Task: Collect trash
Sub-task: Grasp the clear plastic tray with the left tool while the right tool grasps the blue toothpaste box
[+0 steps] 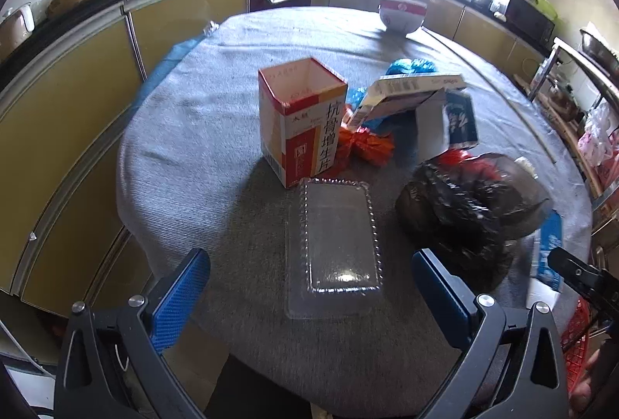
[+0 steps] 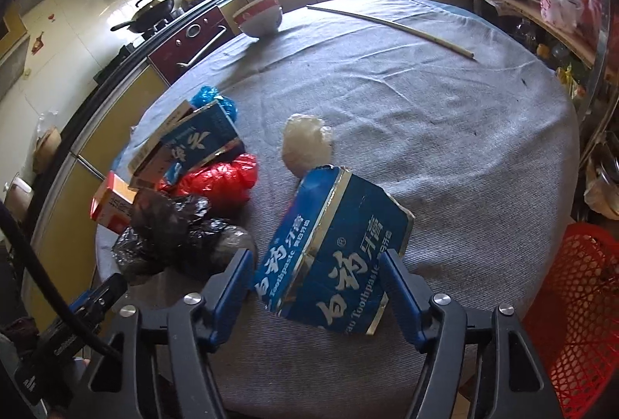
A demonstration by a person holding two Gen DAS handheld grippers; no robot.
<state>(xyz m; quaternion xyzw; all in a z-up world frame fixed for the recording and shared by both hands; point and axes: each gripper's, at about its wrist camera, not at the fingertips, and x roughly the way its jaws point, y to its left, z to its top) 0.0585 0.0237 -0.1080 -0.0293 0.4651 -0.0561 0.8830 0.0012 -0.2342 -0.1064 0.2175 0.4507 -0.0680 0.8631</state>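
Observation:
My left gripper [image 1: 309, 256] stands open low over a clear plastic tray [image 1: 332, 248] that lies flat between its fingers, untouched. Behind the tray stand an open red and white medicine box [image 1: 301, 125], an orange wrapper [image 1: 367, 144] and a black bag [image 1: 464, 210]. My right gripper [image 2: 317, 256] has a flattened blue toothpaste box [image 2: 332, 256] between its pads, which touch both of the box's long edges. To the left lie the black bag [image 2: 170, 237], a red bag [image 2: 220, 181] and a second blue carton [image 2: 193, 144]. A whitish crumpled wad [image 2: 307, 144] lies just beyond.
The round table has a grey cloth [image 2: 445, 129]. A red and white bowl [image 2: 259, 16] and a long thin stick [image 2: 390, 24] lie at its far side. A red mesh basket [image 2: 580, 303] stands beside the table's near right edge. Kitchen counters ring the room.

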